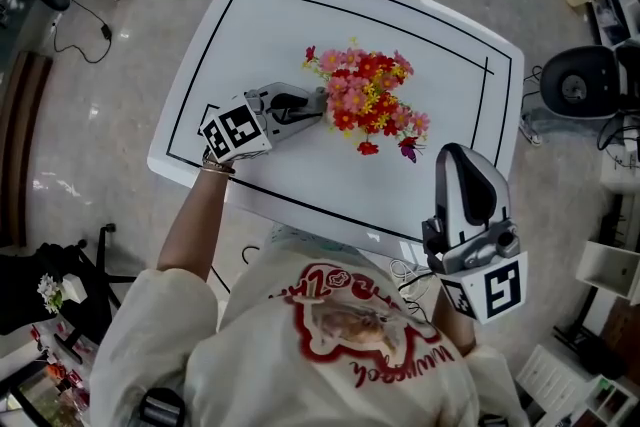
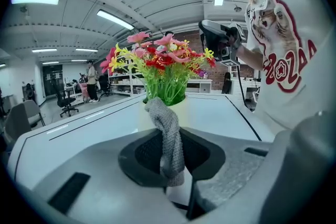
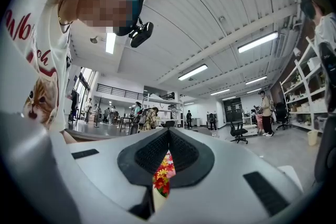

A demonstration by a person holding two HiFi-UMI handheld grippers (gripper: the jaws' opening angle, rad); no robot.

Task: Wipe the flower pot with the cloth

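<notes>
**Left gripper is bringing the cloth to the flower pot, which is sitting dead ahead of its jaws**

In the head view the left gripper is lying low at centre-left of the white table, pointing toward frame right at the flower pot, which is standing upright mid-table under its flowers. Its jaws are clamping a grey cloth, whose free end is rising straight ahead against the pot's near wall (contact looks likely, not certain). The right gripper is hovering at lower right, well apart from the pot, its jaws pressing together on nothing. With the left gripper far nearer, I judge the wipe is going to be its job, running around the pot's upright side.
</notes>
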